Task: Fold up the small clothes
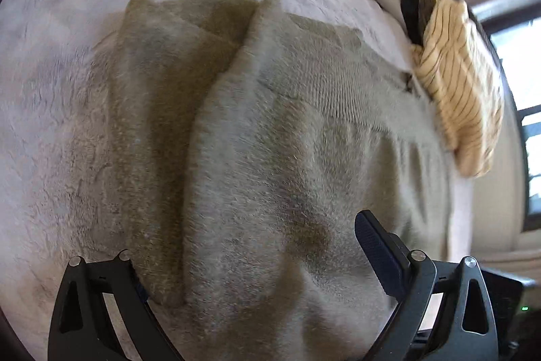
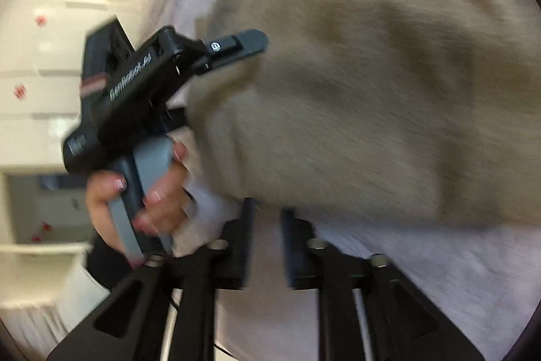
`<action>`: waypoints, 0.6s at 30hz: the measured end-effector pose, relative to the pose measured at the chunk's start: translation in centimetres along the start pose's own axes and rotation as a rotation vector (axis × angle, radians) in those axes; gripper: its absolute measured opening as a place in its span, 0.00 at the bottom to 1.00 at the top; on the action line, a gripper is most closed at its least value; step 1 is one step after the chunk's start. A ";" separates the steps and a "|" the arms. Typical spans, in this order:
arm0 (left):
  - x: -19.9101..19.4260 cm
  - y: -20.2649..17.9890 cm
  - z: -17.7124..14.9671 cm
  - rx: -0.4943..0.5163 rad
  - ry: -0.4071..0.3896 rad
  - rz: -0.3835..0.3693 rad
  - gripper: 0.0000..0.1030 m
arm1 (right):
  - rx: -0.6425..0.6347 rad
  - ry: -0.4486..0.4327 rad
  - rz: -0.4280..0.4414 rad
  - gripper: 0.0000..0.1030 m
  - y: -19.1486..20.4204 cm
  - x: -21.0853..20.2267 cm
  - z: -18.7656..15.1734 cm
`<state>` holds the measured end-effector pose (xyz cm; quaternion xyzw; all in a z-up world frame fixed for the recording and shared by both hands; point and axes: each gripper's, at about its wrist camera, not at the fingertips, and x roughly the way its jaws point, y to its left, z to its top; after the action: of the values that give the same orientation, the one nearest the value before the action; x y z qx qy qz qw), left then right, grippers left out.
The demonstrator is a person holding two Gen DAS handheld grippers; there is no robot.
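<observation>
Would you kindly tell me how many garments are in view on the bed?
2. A beige fleece garment lies spread across the bed's middle; a folded cream striped garment sits at the bed's far right edge. Others may be hidden.

Beige garment (image 2: 355, 90) beside left gripper (image 2: 250, 44)

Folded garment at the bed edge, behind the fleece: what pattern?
Cream with thin dark stripes; clearest in the left wrist view.
</observation>
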<state>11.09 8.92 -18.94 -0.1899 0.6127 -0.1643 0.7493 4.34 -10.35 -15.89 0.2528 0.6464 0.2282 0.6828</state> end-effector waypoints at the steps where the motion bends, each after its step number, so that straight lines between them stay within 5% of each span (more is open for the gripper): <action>1: 0.0 -0.2 -0.2 0.011 -0.002 0.012 0.95 | -0.008 -0.003 -0.020 0.50 -0.2 -0.6 -0.1; 2: 0.1 -0.5 -0.2 0.025 -0.004 0.030 0.95 | -0.018 -0.019 -0.042 0.59 -0.4 -1.5 -0.1; 8: 0.4 -0.6 0.0 0.014 -0.010 0.047 0.95 | -0.007 -0.195 -0.158 0.57 -2.8 -7.0 2.7; 11: 0.4 -0.8 0.1 0.016 -0.010 0.063 0.95 | 0.017 -0.249 -0.208 0.15 -4.0 -7.3 5.0; 18: 1.4 -2.0 0.3 0.033 -0.014 0.111 0.95 | -0.079 -0.197 -0.324 0.10 -5.3 -4.4 7.5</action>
<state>11.59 6.56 -19.14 -0.1442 0.6144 -0.1314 0.7645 11.43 -17.66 -15.64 0.1397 0.5993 0.1145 0.7799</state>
